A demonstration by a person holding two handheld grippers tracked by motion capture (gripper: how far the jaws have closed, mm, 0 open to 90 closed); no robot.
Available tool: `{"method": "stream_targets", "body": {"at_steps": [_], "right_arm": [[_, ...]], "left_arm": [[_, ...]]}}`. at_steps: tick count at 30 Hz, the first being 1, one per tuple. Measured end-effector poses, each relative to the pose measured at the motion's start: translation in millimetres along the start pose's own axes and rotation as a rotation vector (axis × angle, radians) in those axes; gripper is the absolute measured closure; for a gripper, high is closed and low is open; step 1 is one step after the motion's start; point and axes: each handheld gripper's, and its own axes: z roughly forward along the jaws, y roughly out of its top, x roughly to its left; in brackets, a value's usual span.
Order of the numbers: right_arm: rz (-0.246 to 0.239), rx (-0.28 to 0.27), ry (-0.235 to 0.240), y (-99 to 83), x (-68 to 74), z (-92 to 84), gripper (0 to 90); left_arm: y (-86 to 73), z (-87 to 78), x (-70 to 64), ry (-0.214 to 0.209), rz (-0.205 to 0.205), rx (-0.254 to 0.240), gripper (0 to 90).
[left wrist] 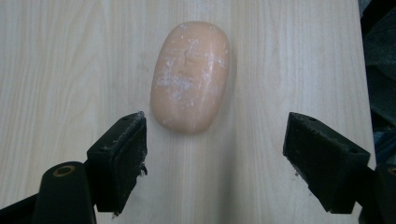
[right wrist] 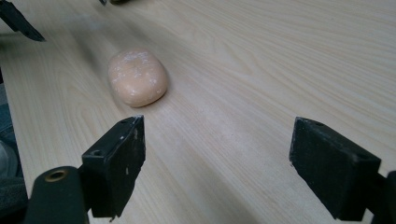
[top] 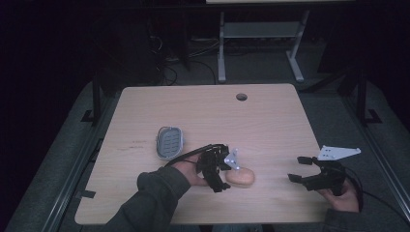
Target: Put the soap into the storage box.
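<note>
**Operator:** Near the front edge of the desk (top: 270,111), what lies between your two tools?

**Technician:** You have a peach-coloured soap bar (top: 241,177), oval, dusted with white residue, lying flat on the wood. It sits toward the front, roughly at centre.

**Operator:** And the left gripper (top: 223,169)?

**Technician:** It sits just beside the bar on its left. Its jaws are spread wide with nothing between them; in the left gripper view the bar lies just ahead of the opening, slightly left of centre. That alignment suggests you are set up to close on it across its narrow width.

**Operator:** The right gripper (top: 300,169)?

**Technician:** It hangs well apart, near the right edge of the desk, pointed toward the bar. Its jaws are also spread and empty, probably on standby.

**Operator:** Anything else on the surface?

**Technician:** A grey soap dish (top: 170,142) with a slotted floor rests behind and left of the bar, a likely destination. The desk is pale wood grain with a cable hole (top: 241,96) at the rear. The room beyond is dim, with a white desk frame (top: 261,36) and cables on the floor.
</note>
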Motion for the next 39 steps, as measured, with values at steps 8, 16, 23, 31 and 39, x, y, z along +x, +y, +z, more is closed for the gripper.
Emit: {"method": "stream_targets", "body": {"at_steps": [8, 16, 23, 31, 39], "right_arm": [[-0.001, -0.02, 0.003, 0.6, -0.9, -1.8, 18.0], [0.01, -0.04, 0.004, 0.1, -3.8, -5.0, 18.5], [0.013, -0.044, 0.011, 0.2, -4.2, -5.7, 18.4], [0.012, -0.048, 0.007, 0.2, -5.0, -6.0, 18.3], [0.01, -0.04, 0.001, 0.8, -4.5, -4.9, 17.9]], "left_arm": [[13.9, 14.5, 8.9, -0.025, 0.026, 0.034, 21.3], [27.5, 33.9, 18.8, -0.064, 0.054, 0.084, 22.3], [32.6, 47.4, 25.1, -0.086, 0.071, 0.135, 23.1], [36.4, 57.6, 28.2, -0.099, 0.088, 0.166, 24.0], [40.6, 65.9, 31.0, -0.113, 0.111, 0.205, 26.8]]}}
